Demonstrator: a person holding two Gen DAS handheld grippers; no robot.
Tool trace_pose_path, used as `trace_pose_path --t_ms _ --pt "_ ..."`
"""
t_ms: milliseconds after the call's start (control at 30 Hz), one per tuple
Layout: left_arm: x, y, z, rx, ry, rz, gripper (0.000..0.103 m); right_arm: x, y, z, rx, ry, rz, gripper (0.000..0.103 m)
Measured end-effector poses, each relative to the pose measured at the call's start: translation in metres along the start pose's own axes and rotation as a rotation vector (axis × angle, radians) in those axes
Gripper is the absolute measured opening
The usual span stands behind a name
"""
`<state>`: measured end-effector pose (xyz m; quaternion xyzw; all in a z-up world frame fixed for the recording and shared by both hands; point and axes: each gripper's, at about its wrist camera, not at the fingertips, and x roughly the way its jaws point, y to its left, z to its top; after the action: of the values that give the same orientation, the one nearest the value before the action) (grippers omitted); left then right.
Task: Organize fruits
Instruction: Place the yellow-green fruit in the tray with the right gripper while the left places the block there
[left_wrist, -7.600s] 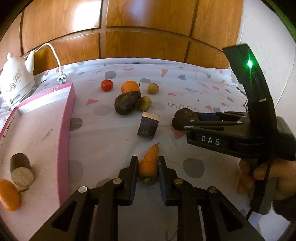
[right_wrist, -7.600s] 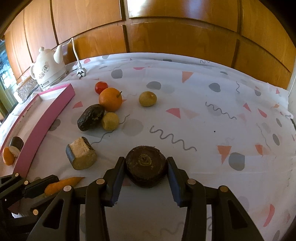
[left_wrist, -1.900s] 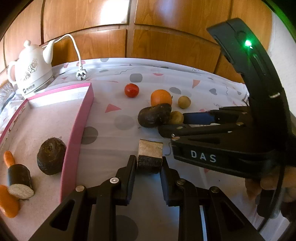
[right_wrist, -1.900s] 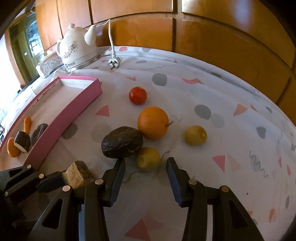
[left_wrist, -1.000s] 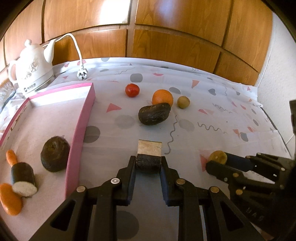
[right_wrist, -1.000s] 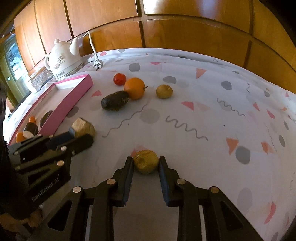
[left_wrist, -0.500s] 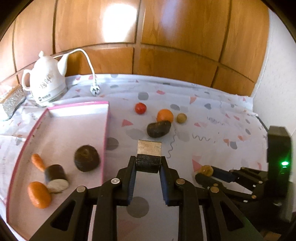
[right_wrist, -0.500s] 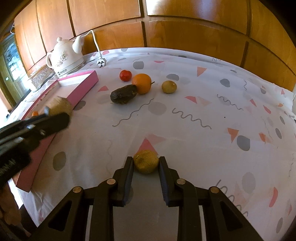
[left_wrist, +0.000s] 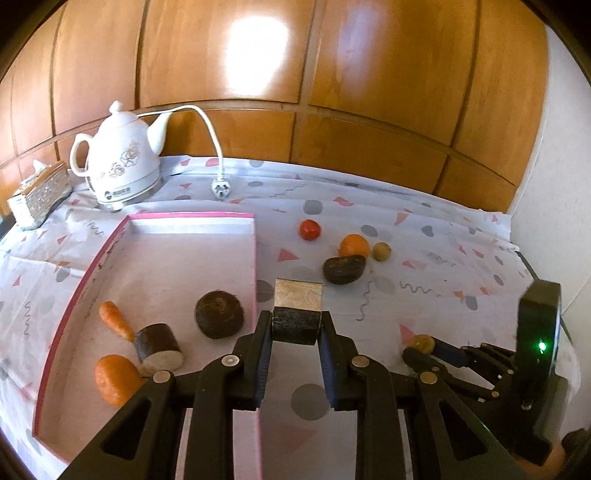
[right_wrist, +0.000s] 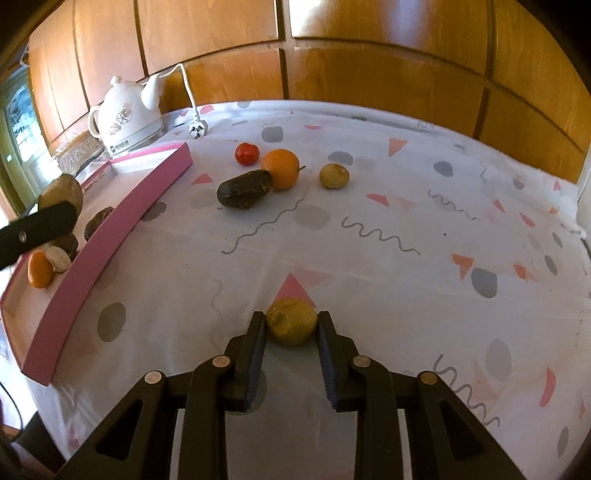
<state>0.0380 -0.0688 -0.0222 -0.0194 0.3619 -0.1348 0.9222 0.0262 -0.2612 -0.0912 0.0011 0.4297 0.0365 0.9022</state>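
- The left tongs (left_wrist: 295, 332) are clenched on a dark-skinned cut chunk (left_wrist: 297, 314) with a pale sawn face turned upward; the pads press its two sides and it hangs clear of the cloth, just beside the pink tray's near wall.
- The right tongs (right_wrist: 291, 328) are clenched on a small yellow-brown round fruit (right_wrist: 291, 321), held over the patterned cloth of the counter (right_wrist: 406, 221) above a pink triangle print.
- In the left wrist view the right tongs show at lower right, the same yellowish fruit at their tips, with a green light on the body behind them.
- The pink tray (left_wrist: 255, 258) lies to the left on the counter and holds a small carrot (left_wrist: 114, 319), a dark cut cylinder with a pale end (left_wrist: 159, 349), an orange fruit (left_wrist: 114, 380) and a dark round lump (left_wrist: 219, 314).
- The carrot's tip touches the cylinder; the orange fruit sits just beside the cylinder's pale end.
- Loose on the cloth, well apart from the tray: a red tomato (right_wrist: 246, 153), an orange (right_wrist: 280, 168), a dark oblong fruit (right_wrist: 243, 188), possibly an avocado, touching the orange, and a second yellowish round fruit (right_wrist: 334, 176) near them.
- A white kettle (left_wrist: 120, 166) stands at the back left, its white cord and plug (left_wrist: 220, 190) lying on the cloth; a patterned box (left_wrist: 38, 195) sits to its left.
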Motion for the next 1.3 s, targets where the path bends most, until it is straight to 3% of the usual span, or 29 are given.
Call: trace_pose_path --t_ms 333,500,800,1200,1233,1300 --pt "-0.003 0.043 0.004 -0.065 -0.002 0.073 0.024 -0.001 0.004 0.005 0.011 0.014 -0.038 0.027" --pt "-0.007 0.072 0.005 -0.124 -0.004 0.138 0.024 -0.006 0.010 0.013 0.024 0.016 -0.009 0.027" --pt "-0.021 0.110 0.003 -0.185 -0.030 0.234 0.024 -0.016 0.061 0.047 -0.063 -0.037 0.134 0.027" --pt "-0.020 0.138 -0.006 -0.252 -0.010 0.280 0.025 -0.009 0.135 0.088 -0.176 -0.062 0.265 0.027" --pt "-0.019 0.139 -0.007 -0.255 -0.007 0.280 0.026 -0.007 0.141 0.092 -0.181 -0.064 0.273 0.027" --pt "-0.019 0.141 -0.008 -0.266 -0.006 0.281 0.039 -0.003 0.151 0.099 -0.180 -0.058 0.295 0.028"
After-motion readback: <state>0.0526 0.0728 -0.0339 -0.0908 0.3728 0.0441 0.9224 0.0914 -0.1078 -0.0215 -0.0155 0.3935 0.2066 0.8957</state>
